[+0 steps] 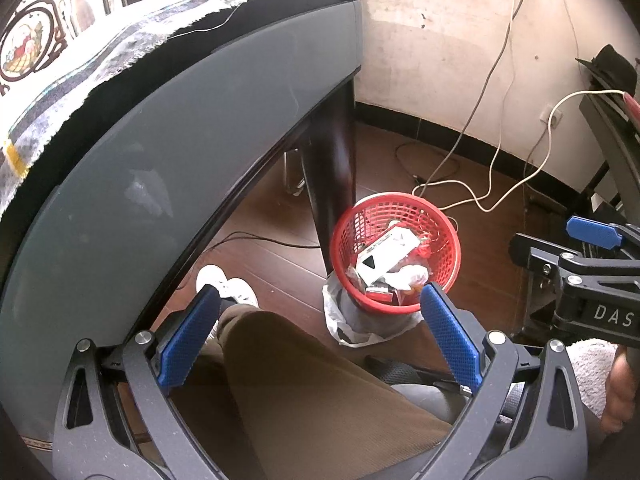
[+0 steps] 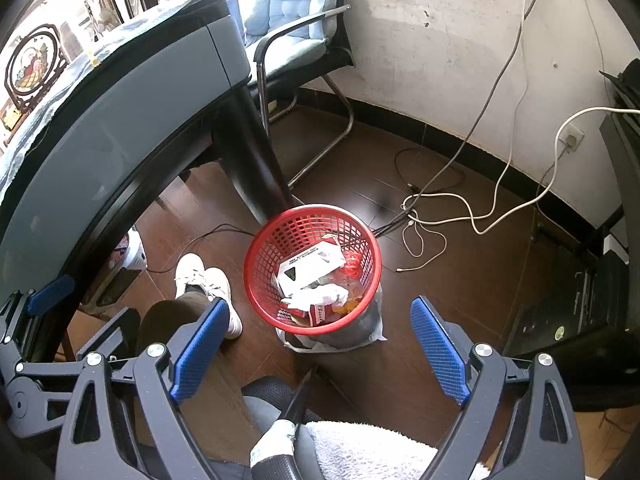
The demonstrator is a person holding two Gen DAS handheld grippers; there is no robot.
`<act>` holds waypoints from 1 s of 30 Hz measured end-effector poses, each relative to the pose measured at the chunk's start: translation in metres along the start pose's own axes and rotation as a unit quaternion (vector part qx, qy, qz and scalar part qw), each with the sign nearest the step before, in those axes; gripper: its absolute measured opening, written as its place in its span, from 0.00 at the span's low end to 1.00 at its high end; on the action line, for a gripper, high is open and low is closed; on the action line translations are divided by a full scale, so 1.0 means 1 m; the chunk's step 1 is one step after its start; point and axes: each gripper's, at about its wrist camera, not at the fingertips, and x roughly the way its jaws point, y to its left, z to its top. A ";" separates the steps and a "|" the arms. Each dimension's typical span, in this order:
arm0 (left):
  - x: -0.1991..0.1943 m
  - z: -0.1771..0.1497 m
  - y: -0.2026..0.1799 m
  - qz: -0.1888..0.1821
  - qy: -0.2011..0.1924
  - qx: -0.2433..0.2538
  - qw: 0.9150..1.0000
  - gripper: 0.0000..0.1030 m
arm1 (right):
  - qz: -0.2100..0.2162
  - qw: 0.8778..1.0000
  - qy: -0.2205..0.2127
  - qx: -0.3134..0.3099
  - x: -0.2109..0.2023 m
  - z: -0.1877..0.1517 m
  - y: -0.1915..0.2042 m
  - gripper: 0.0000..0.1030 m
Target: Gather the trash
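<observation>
A red mesh trash basket (image 1: 440, 224) stands on the brown floor by the table leg; it also shows in the right wrist view (image 2: 292, 232). It holds a white card box (image 1: 384, 254) (image 2: 310, 266), crumpled paper and red wrappers. My left gripper (image 1: 320, 300) is open and empty, above the basket's near side. My right gripper (image 2: 320, 312) is open and empty, over the basket's near rim. The right gripper also shows in the left wrist view (image 1: 592, 236) at the right edge.
A grey table (image 1: 180, 152) (image 2: 120, 120) with a cloth is on the left. Cables (image 2: 440, 200) lie on the floor beyond the basket. A chair (image 2: 296, 40) stands at the wall. The person's leg (image 1: 300, 380) and white shoes (image 2: 204, 280) are below.
</observation>
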 end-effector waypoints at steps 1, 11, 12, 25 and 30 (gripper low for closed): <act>0.000 0.000 0.000 0.000 0.000 -0.001 1.000 0.93 | -0.001 1.000 0.000 -0.001 0.000 0.000 0.001 0.88; 0.000 0.001 0.001 0.003 0.001 0.002 1.000 0.93 | 0.001 1.000 0.001 0.001 0.000 0.000 0.001 0.88; 0.000 0.001 0.001 0.003 0.001 0.001 1.000 0.93 | 0.001 1.000 0.001 0.001 0.001 0.000 0.001 0.88; 0.000 0.001 0.001 0.003 0.002 0.002 1.000 0.93 | 0.006 1.000 0.005 0.006 0.002 0.001 0.001 0.88; 0.002 0.000 0.001 0.004 0.002 0.001 1.000 0.93 | 0.006 1.000 0.005 0.006 0.002 0.000 0.001 0.88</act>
